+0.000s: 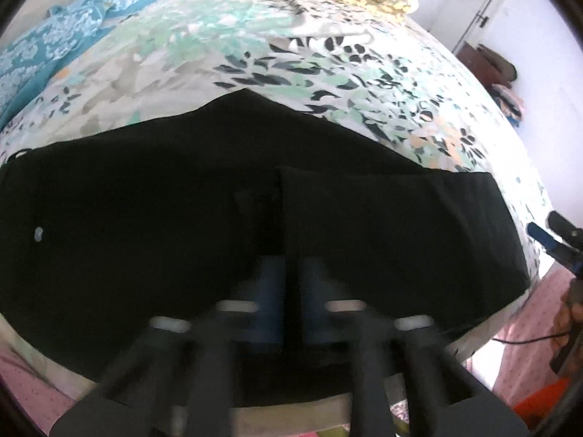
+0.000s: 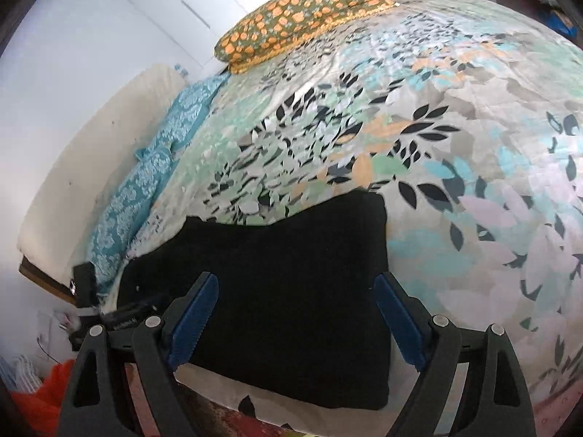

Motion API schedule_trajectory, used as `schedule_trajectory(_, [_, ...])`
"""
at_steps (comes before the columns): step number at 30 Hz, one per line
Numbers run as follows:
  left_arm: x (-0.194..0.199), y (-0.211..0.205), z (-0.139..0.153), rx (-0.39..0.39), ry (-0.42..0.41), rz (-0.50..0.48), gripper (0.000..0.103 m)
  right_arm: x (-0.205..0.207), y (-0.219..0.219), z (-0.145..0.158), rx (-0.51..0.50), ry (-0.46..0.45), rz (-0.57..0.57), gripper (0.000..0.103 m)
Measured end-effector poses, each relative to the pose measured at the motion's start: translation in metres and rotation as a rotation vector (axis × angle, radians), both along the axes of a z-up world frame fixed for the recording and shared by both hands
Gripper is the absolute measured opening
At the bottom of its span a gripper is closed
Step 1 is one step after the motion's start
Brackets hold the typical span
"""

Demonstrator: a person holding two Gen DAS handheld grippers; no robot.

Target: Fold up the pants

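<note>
The black pants (image 1: 182, 218) lie flat across the near edge of the bed, with a folded layer (image 1: 382, 225) on the right part. My left gripper (image 1: 289, 273) is low over the pants, blurred, its blue pads close together with a fold of black cloth between them. My right gripper (image 2: 297, 322) is open wide, its blue pads on either side of the pants' end (image 2: 291, 291), just above the cloth. The right gripper also shows at the right edge of the left wrist view (image 1: 557, 244).
The bed has a leaf-patterned sheet (image 2: 455, 145). An orange-flowered pillow (image 2: 306, 14) lies at the far end. A turquoise patterned cloth (image 2: 153, 182) runs along the bed's left side by the wall. Orange fabric (image 2: 40, 393) lies on the floor below.
</note>
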State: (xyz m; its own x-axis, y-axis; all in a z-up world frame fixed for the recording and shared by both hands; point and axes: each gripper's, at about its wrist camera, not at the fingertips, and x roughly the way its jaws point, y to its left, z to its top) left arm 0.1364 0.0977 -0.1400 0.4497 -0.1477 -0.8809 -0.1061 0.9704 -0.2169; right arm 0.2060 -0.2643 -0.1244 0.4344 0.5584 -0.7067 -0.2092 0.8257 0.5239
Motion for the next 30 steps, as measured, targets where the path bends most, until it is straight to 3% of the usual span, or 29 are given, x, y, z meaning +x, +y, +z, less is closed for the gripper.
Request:
schedule_trajectory(6, [-0.015,0.016,0.013,-0.007,-0.036,0.025,0.003,-0.008,-0.024,0.018,-0.102,-0.086,-0.069,0.087])
schedule_trajectory(10, [-0.016,0.013,0.004,0.104,0.017,0.015,0.001,-0.007,-0.031,0.016,-0.192,-0.072,-0.096,0.087])
schedule_trajectory(12, [-0.015,0.011,-0.003,0.141,0.047,0.002,0.001,-0.009,-0.016,0.016,-0.22,-0.086,-0.036,0.087])
schedule_trajectory(15, [-0.013,0.013,-0.007,0.108,0.064,0.004,0.003,-0.014,0.028,0.011,-0.216,-0.11,0.156,0.087])
schedule_trajectory(16, [-0.013,0.016,-0.006,0.098,0.063,0.011,0.005,-0.015,0.039,0.004,-0.208,-0.085,0.21,0.087])
schedule_trajectory(17, [-0.012,0.022,-0.003,0.07,0.056,0.035,0.006,-0.012,0.054,-0.014,-0.211,-0.003,0.287,0.087])
schedule_trajectory(18, [-0.012,0.029,-0.001,0.043,0.05,0.063,0.012,-0.011,0.062,-0.026,-0.22,0.046,0.316,0.088])
schedule_trajectory(19, [-0.011,0.037,0.001,0.015,0.044,0.098,0.035,-0.012,0.07,-0.043,-0.231,0.105,0.349,0.089])
schedule_trajectory(20, [-0.013,0.049,0.004,-0.016,0.034,0.159,0.069,-0.015,0.075,-0.049,-0.259,0.1,0.358,0.09])
schedule_trajectory(21, [-0.016,0.058,0.007,-0.029,0.02,0.21,0.08,-0.018,0.081,-0.048,-0.288,0.06,0.381,0.096])
schedule_trajectory(22, [-0.02,0.065,0.012,-0.036,-0.005,0.264,0.087,-0.019,0.085,-0.048,-0.3,0.06,0.402,0.098])
schedule_trajectory(24, [-0.023,0.066,0.023,-0.056,-0.059,0.3,0.087,-0.02,0.088,-0.051,-0.322,0.057,0.416,0.1])
schedule_trajectory(27, [-0.019,0.031,0.037,0.013,-0.123,0.178,0.087,-0.021,0.088,-0.052,-0.328,0.047,0.423,0.102])
schedule_trajectory(30, [-0.009,-0.018,0.036,0.104,-0.158,-0.013,0.088,-0.023,0.088,-0.05,-0.329,0.045,0.425,0.102])
